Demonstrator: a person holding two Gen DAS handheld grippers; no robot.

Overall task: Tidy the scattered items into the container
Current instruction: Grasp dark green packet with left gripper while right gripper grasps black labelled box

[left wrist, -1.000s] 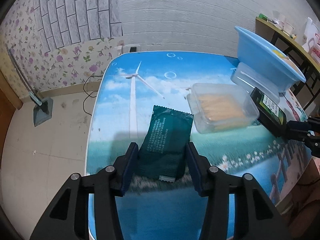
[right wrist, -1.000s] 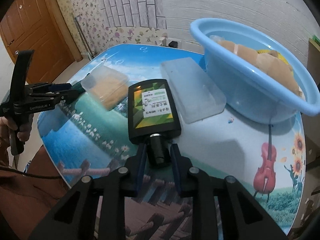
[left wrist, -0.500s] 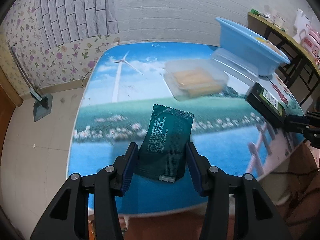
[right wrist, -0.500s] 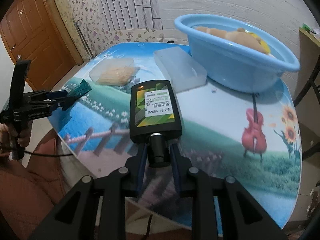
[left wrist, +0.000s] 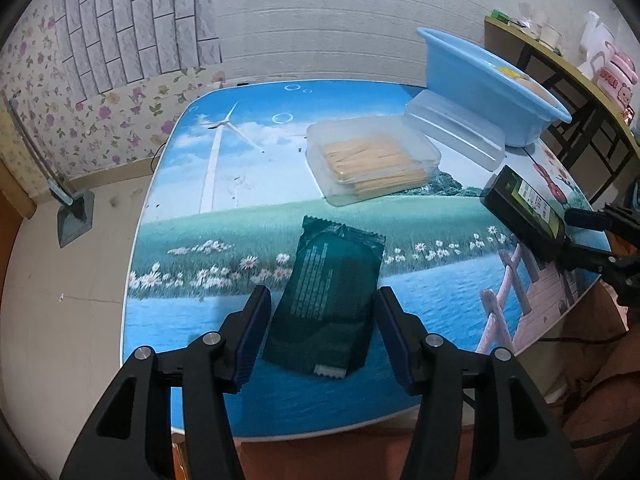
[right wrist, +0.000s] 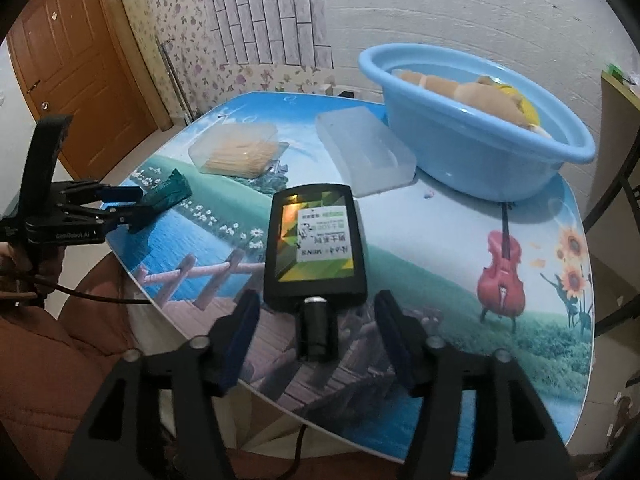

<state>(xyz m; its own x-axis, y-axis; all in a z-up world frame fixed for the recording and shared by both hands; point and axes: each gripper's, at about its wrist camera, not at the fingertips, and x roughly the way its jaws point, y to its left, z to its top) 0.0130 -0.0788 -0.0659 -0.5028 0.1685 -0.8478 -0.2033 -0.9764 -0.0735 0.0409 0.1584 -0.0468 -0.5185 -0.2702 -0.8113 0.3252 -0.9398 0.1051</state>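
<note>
A dark green snack packet [left wrist: 328,300] lies flat on the picture-printed table [left wrist: 240,160] near its front edge. My left gripper [left wrist: 320,304] straddles it with its jaws opening and a thin gap at the pads. A black bottle with a green label [right wrist: 316,240] lies on the table [right wrist: 440,260], its cap between the fingers of my right gripper [right wrist: 316,308]. That gripper's jaws are opening and stand well clear of the cap. The blue basin [right wrist: 460,152] stands at the back right and holds a tan soft item and something yellow.
A clear box of wooden sticks [left wrist: 372,160] and a clear lid or box [left wrist: 456,128] sit between the packet and the basin [left wrist: 480,76]. A person's brown sleeve shows at the table's near edge. A shelf with jars stands far right.
My right gripper has opened off the bottle's cap, and the bottle now rests on the table. My left gripper's jaws have widened off the green packet. Both hands drew back toward the near edge.
</note>
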